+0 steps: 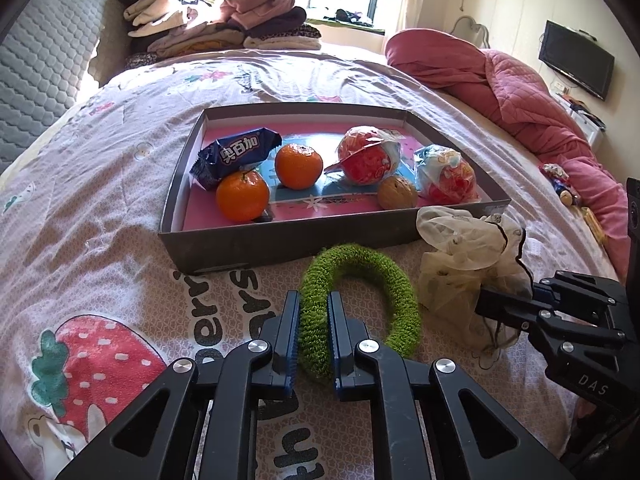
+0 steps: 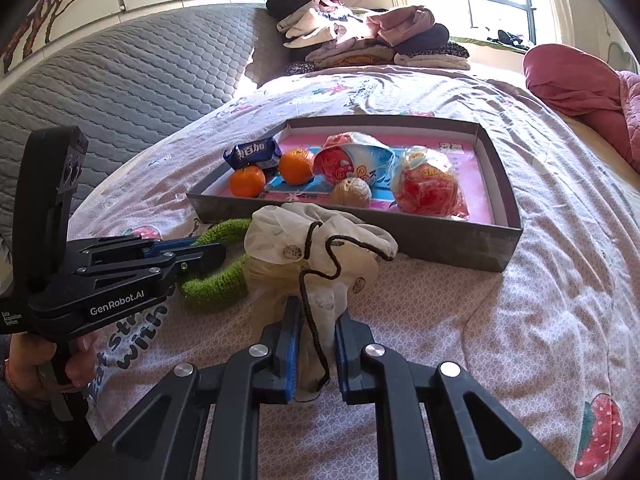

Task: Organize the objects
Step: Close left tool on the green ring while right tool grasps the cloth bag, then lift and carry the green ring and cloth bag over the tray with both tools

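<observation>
The left gripper, at the bottom centre of the left wrist view, had its jaws pinched onto one side of the fuzzy green knitted ring, which lay on the strawberry-print pink bedsheet just in front of the shallow grey cardboard box with a pink printed floor. The right gripper, low in the centre of its own view, had its jaws clamped on the lower part of the cream fabric drawstring pouch with a black cord, which sat just beside the ring and near the box's front wall. Inside the box were two oranges, a blue snack packet, a walnut and two clear-wrapped red sweets. Both items looked ready to lift into the box. Done well, each would be raised clear of the front wall before moving forward, since soft cloth sags and could catch on the rim. The bare pink floor at the near left and far right of the box seemed the best landing spots, away from the oranges, which might roll if nudged. The dangling cord could snag too.
</observation>
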{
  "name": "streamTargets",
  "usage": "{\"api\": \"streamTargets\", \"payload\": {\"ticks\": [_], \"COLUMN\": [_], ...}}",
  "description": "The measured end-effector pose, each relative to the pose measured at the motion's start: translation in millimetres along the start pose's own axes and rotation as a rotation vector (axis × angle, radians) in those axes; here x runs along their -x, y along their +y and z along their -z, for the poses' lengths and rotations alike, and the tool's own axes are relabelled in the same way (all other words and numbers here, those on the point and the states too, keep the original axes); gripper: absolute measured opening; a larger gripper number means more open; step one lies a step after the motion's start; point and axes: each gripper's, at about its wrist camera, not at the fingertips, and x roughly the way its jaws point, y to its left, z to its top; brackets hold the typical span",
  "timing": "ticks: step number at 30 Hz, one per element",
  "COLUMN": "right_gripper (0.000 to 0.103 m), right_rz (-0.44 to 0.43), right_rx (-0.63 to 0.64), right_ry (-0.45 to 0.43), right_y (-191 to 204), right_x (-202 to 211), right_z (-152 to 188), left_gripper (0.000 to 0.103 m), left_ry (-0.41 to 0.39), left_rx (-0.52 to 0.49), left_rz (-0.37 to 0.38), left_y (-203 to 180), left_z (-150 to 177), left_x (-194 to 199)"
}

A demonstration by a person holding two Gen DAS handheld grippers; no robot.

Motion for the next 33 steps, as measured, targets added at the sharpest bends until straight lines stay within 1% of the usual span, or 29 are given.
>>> {"api": "streamTargets", "payload": {"ticks": [12,18,24,33], "right_gripper": [0.011,0.009,0.009,0.009], "right_rz": [0.009,0.017,0.021,0.026], "right_rx": [-0.007,-0.002,-0.002,-0.008], "right_ry": [-0.1,-0.129,-0.153,-0.21], "right_y": [-3,-4,-4,-10], "right_x": [22,28,34,49], "right_z": [-12,-18,-25,-46], "left_gripper": [0.013,0.013,0.013,0.013], "left_ry": [-0.067,-0.114,-0.151,-0.193], "left_rx": [-0.003,-0.026,-0.042,-0.056], "left_rz": [-0.003,-0.015,-0.023,-0.038], "left_y": [-2,-8,-12,-11], "left_z": [-7,-13,-23,-43], "left_x": [22,38,50,63]}}
